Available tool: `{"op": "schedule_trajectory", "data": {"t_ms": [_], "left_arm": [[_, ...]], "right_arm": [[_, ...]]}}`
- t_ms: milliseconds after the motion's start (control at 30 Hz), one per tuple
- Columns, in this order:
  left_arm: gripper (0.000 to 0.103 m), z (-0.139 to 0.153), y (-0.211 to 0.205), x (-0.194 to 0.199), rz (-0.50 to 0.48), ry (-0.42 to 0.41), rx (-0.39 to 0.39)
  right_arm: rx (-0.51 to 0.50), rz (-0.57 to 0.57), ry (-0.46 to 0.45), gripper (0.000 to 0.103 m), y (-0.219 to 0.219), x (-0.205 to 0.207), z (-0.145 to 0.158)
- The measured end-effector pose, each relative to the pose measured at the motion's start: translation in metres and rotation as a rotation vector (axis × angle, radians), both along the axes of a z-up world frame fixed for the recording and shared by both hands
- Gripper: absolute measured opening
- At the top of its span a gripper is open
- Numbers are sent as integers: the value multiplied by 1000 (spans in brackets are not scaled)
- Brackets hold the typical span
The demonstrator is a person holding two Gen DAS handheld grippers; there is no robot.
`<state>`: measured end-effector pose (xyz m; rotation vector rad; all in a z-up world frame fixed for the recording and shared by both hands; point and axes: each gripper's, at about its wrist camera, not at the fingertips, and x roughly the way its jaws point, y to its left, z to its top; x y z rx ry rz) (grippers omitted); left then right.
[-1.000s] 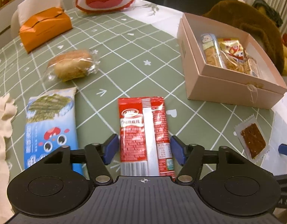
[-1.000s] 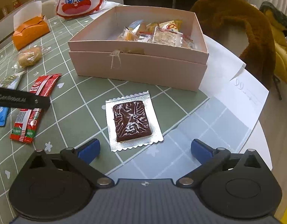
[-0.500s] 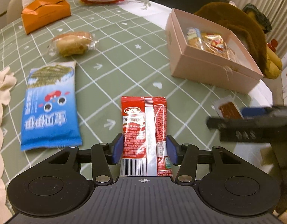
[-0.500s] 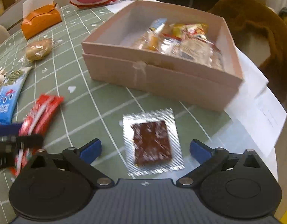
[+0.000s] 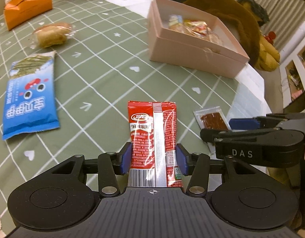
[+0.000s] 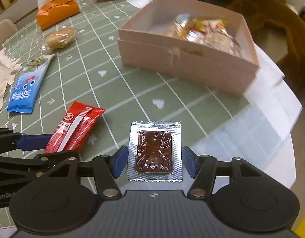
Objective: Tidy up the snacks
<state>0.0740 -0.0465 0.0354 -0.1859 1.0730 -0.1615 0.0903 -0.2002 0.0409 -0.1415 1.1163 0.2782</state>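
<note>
On the green table (image 5: 104,73), the left tongs (image 5: 153,159) are closing around the near end of a red snack pack (image 5: 152,134); the blue pads look pressed on its two long edges. It is light, thin, soft and crinkly, so it may slip. Its long side points away toward the pink box (image 5: 192,53). The right tongs (image 6: 153,163) are closing too, with a flat silver packet (image 6: 154,150) between them, not squeezed yet. That packet seems stiffer; its side edges are best to hold.
</note>
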Motion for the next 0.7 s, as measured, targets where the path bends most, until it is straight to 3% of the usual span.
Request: {"op": "schedule_trajectory", "data": {"t_ms": [267,433,700], "left_arm": [[53,0,-9,-2,-17,-5,30],[53,0,-5,-4,-10,-16,6],[54,-1,-3,-8,1,-34,-9]], "right_arm": [[-9,-4,-25,62,-6,-28,-1],[-3,-20,-28,84,-15,-29,-6],[9,10,-79,85,-19,-38,-7]]}}
